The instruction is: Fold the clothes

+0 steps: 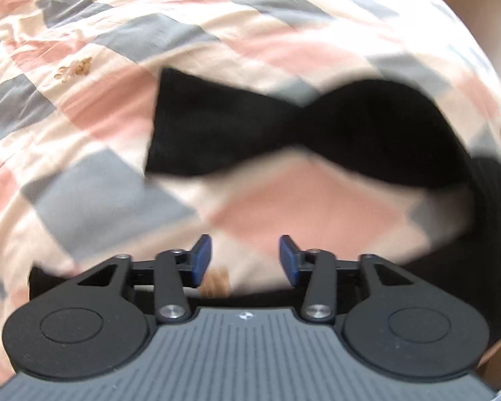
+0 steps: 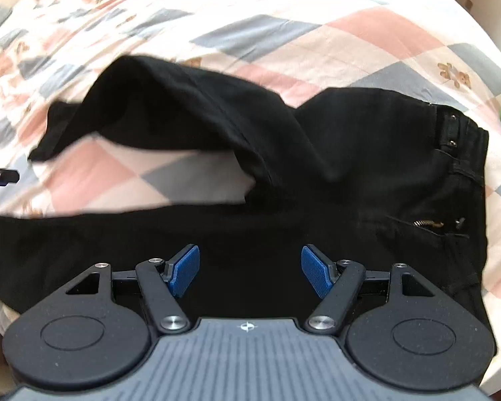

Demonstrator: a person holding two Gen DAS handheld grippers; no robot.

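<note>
Right gripper (image 2: 250, 275) jaws spread, empty, hovering over black trousers (image 2: 367, 173) on checked quilt (image 2: 367, 30). Left gripper (image 1: 246, 259) open too, beside twisted far leg (image 1: 217, 127). Fabric soft, floppy, weighty; best grab: hem, waistband (image 2: 464, 153).

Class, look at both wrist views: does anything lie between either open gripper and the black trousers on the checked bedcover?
Nothing visible does. The right gripper hangs open directly over the black trousers; the left gripper has only bare checked bedcover before the trouser leg.
</note>
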